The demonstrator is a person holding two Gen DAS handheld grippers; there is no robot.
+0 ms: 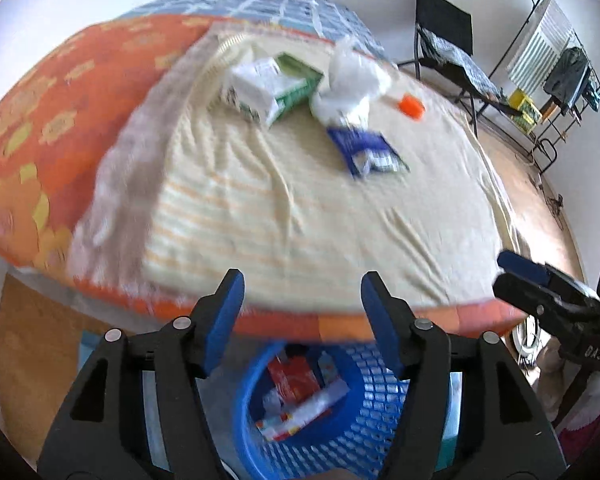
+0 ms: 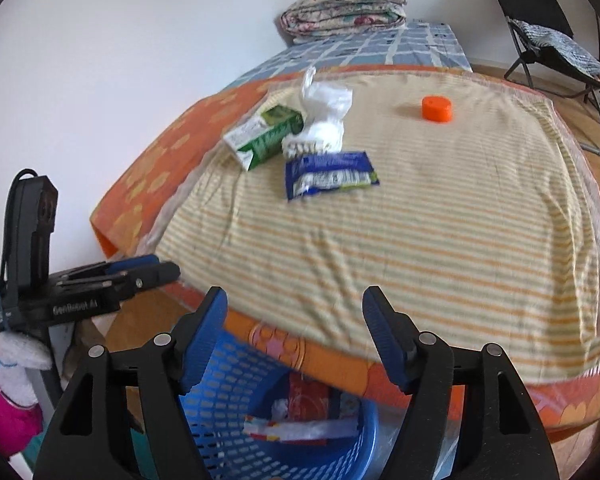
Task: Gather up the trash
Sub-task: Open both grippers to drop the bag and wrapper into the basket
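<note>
Sitting below striped cloth (image 2: 420, 240) — round blue mesh basket (image 2: 236, 392), crinkled wrappers inside.

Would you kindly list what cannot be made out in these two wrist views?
- Blue basket contents: both views, partly hidden by its wall and the bed edge; blurred.
- Print on the blue wrapper: left view, motion blur; too small in the right.
- Green carton lettering: blurred in both.
- Person: only a pink sleeve, cut off by the right view's edge.

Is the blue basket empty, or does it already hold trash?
It holds trash: the blue basket has a red packet and other wrappers inside.
</note>
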